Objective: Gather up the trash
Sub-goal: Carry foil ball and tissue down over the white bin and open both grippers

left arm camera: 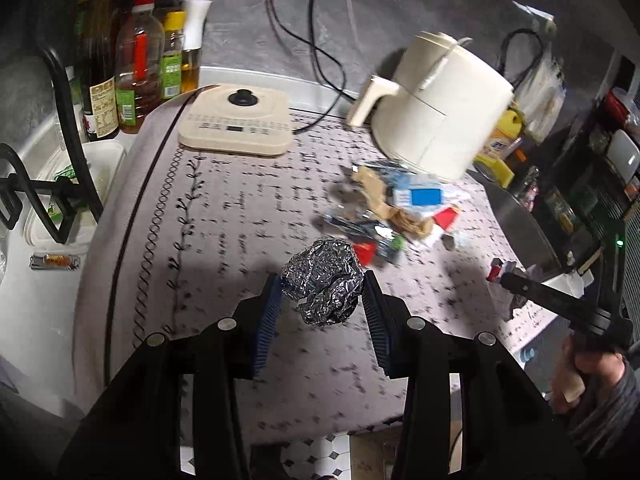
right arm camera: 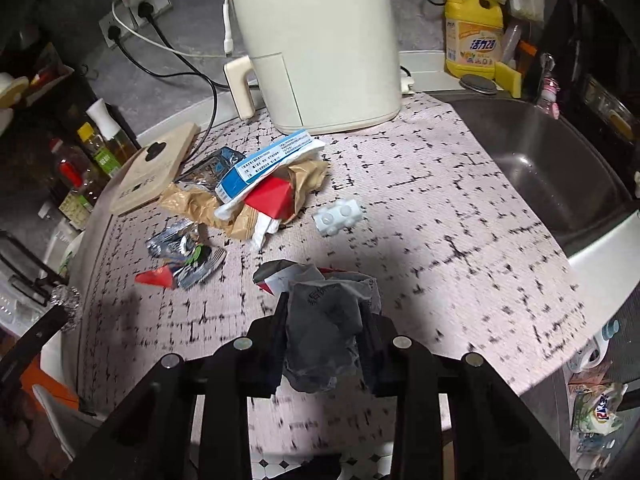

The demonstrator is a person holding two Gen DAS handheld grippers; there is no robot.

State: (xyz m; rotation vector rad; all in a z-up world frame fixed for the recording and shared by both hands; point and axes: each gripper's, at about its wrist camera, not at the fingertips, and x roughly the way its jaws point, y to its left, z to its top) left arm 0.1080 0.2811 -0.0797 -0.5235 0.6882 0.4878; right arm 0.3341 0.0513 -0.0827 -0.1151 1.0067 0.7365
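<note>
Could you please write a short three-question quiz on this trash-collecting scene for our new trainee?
1. Multiple choice: what is the left tool gripping? A) a crumpled foil ball B) a sponge C) a bottle
2. True or false: the right tool has nothing between its fingers.
3. Fill in: the cream air fryer stands behind the pile of brown paper, a blue-and-white box and a ____ carton.

Key
1. A.
2. False; it is shut on a grey crumpled wrapper.
3. Red.
</note>
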